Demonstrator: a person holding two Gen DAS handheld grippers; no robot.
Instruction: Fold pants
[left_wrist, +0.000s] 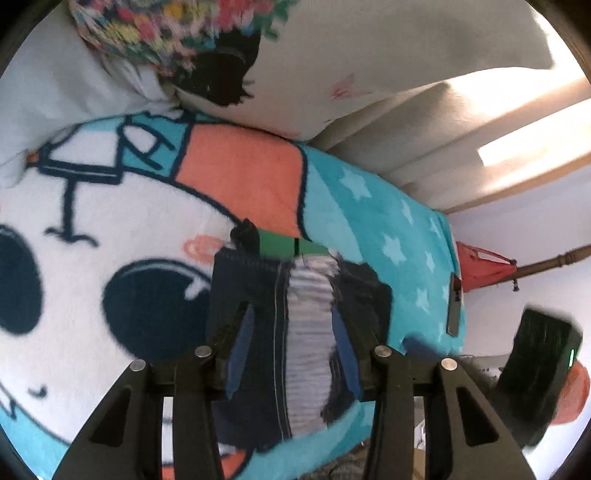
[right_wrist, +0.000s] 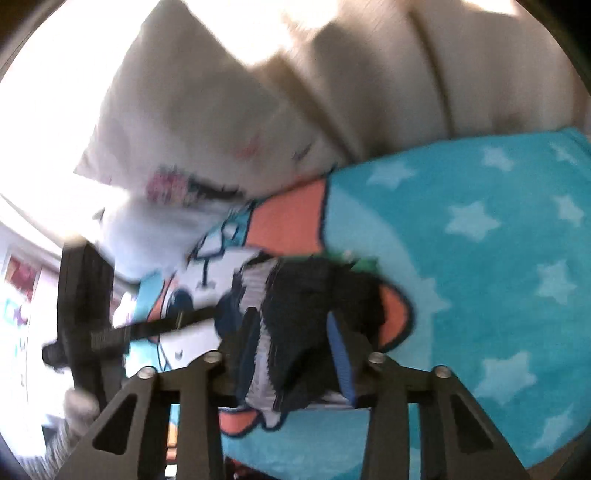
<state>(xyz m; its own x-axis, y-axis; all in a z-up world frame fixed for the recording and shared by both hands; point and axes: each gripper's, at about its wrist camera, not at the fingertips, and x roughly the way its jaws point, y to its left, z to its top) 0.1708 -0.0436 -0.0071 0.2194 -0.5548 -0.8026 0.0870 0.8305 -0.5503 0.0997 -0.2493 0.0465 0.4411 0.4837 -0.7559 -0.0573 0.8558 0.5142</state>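
Dark navy denim pants (left_wrist: 258, 295) bunched between pads of our left tool (left_wrist: 291, 325), clamped, above turquoise star-print fleece blanket (left_wrist: 369, 206) on bed. Striped inner lining faces camera; seam runs lengthwise away from us. Our right tool (right_wrist: 291, 332) also grips pants; view blurred, legs cut off, full length unseen.

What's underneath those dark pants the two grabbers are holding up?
Under the dark pants lies a fleece blanket, turquoise with white stars and a cartoon print. A green patch peeks out at the pants' far edge. What the cloth itself covers cannot be seen.
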